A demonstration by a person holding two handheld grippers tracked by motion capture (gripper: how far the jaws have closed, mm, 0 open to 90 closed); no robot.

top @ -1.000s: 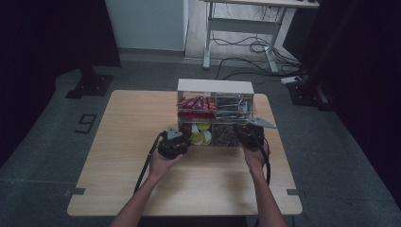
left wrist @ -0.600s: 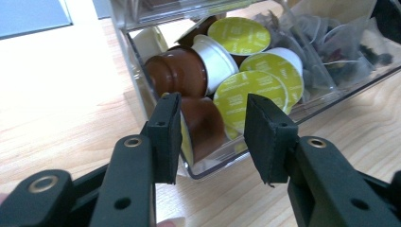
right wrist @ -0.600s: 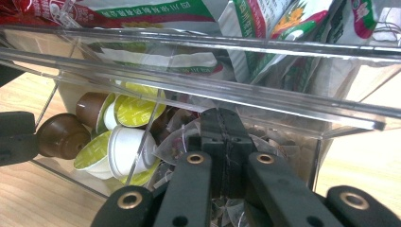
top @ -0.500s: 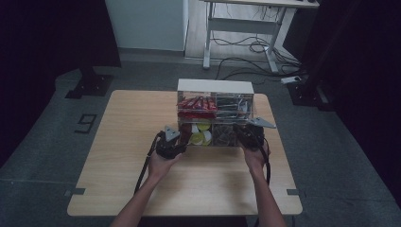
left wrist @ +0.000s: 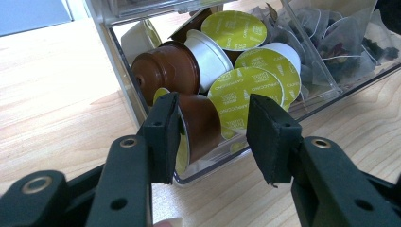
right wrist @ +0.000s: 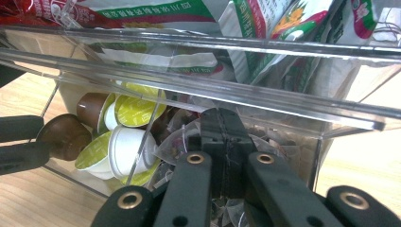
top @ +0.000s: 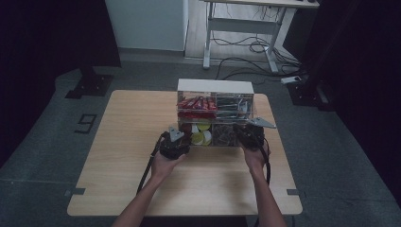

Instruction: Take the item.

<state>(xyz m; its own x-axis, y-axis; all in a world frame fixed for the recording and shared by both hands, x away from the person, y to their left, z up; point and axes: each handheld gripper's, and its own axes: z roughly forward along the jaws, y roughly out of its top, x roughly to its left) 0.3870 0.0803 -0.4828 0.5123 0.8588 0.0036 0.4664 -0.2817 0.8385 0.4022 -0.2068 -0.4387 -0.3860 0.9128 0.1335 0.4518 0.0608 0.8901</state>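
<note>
Our left gripper (left wrist: 213,137) has just been opening around the brown coffee capsule (left wrist: 198,125) at the clear drawer's (left wrist: 302,106) six o'clock edge, apparently releasing it, while our right gripper (right wrist: 222,137) is clamped shut.

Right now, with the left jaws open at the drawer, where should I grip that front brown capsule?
Grip the brown capsule across its tapered side walls, coming from the drawer's open front. It lies on its side between the left gripper pads, foil lid facing left.
</note>
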